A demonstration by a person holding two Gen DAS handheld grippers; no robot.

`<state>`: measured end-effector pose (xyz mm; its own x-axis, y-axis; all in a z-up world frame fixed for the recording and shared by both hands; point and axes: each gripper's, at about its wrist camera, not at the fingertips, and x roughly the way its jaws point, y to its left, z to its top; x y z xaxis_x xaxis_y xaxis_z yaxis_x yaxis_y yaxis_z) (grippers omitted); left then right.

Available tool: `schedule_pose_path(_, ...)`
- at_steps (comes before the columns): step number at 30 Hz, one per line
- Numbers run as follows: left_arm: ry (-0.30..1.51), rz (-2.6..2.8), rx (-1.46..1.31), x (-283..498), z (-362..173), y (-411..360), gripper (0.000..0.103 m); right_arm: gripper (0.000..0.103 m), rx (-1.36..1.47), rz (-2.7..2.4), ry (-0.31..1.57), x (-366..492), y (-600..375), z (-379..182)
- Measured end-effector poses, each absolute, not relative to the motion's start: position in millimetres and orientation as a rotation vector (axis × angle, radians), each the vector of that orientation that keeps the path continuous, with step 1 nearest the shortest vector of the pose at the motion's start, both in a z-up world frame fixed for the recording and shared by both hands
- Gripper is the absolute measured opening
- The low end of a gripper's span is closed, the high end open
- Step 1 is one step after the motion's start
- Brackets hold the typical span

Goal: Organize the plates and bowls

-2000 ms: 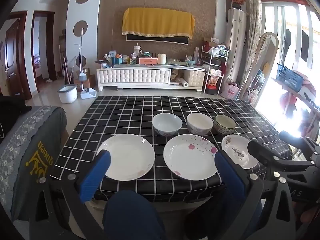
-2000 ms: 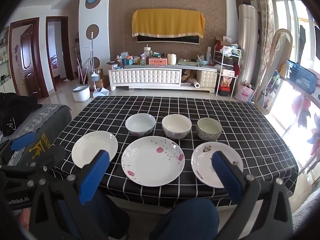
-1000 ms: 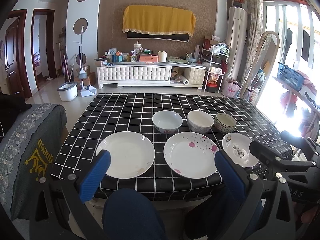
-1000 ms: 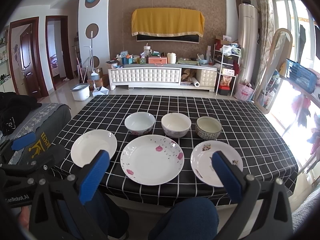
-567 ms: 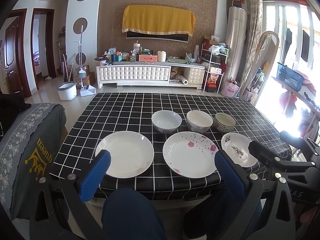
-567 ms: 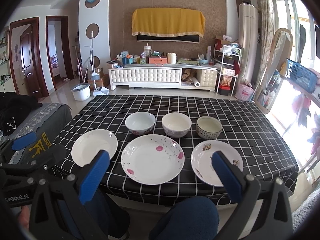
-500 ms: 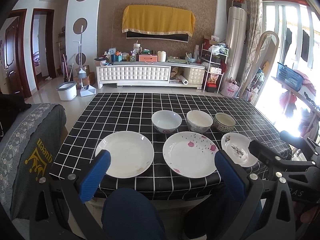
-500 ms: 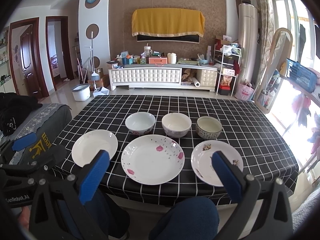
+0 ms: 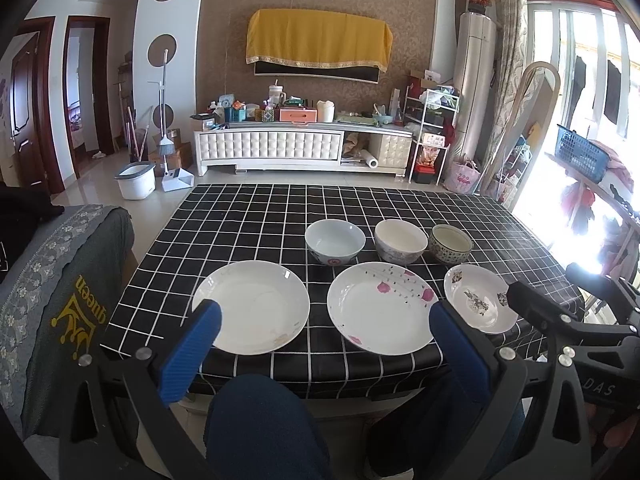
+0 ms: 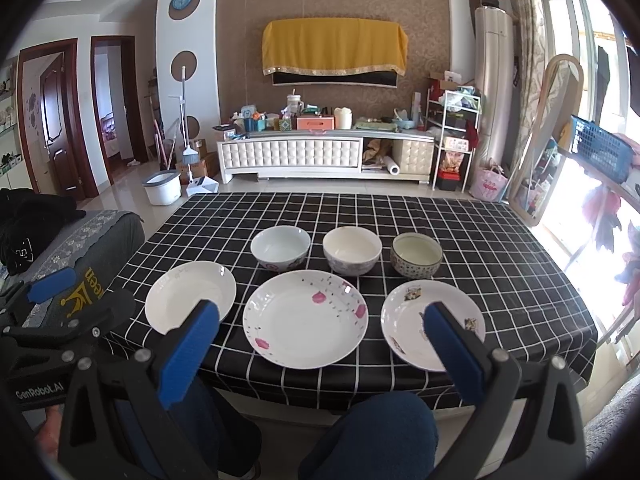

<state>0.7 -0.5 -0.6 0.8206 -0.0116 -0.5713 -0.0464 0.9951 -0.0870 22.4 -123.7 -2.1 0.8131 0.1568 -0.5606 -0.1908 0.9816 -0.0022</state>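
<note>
White plates [image 9: 251, 306] and bowls [image 9: 335, 240] lie ahead of both spread, empty tools, left tool [image 9: 325, 350], right tool [image 10: 322, 350]

A table covered with a black cloth gridded in white lines [image 9: 248, 216] carries six dishes. Along its near edge lie a plain white plate [image 9: 251, 306], a white plate with pink flowers [image 9: 382, 307] and a smaller patterned white plate [image 9: 478, 298]. Behind them stand a pale blue-white bowl [image 9: 335, 241], a cream bowl [image 9: 401, 240] and a dark-patterned bowl [image 9: 450, 243].

Two black-framed grippers with silver screws and blue fingers [image 9: 191, 354]; white lettering marks the frames. The person wears dark blue trousers [image 10: 380, 436].
</note>
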Motion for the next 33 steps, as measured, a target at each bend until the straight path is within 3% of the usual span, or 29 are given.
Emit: schedule_pose_path(33,0.601,-0.002,-0.121,-4.8,4.8,2.6,0.103,0.103,-0.054,0.199,0.588,20.2,-122.2,1.8)
